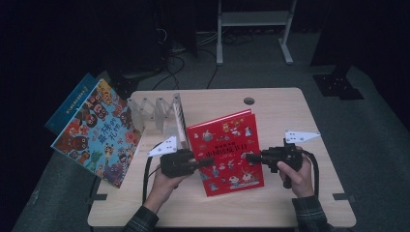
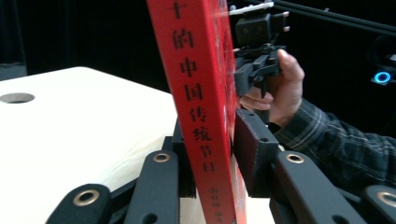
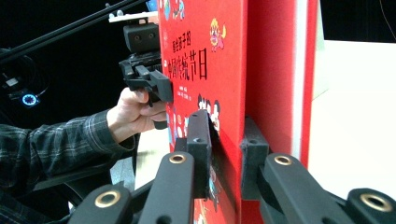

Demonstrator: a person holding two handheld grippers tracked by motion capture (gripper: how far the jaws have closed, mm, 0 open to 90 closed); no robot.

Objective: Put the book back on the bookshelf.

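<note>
1. High view: the red book [image 1: 225, 152] stands tilted mid-table. The left gripper [image 1: 209, 161] is at its 9 o'clock edge, the right gripper [image 1: 249, 156] at 3 o'clock. The clear rack [image 1: 157, 115] sits at 10 o'clock from it, and the colourful book [image 1: 99, 131] leans at the table's left edge.
2. Left gripper view: the jaws are clamped on the red book's spine edge [image 2: 198, 112], pads pressing both sides.
3. Right gripper view: the jaws straddle the book's open edge [image 3: 233, 93]. I can't tell if they actually pinch.
4. Tip: I'd keep the left clamp firm, keep the book upright and guide it slowly toward a rack slot.

Book [image 1: 225, 152] upright mid-table [image 1: 270, 104]; rack [image 1: 157, 113] behind-left; second book [image 1: 99, 130] leans far left.
</note>
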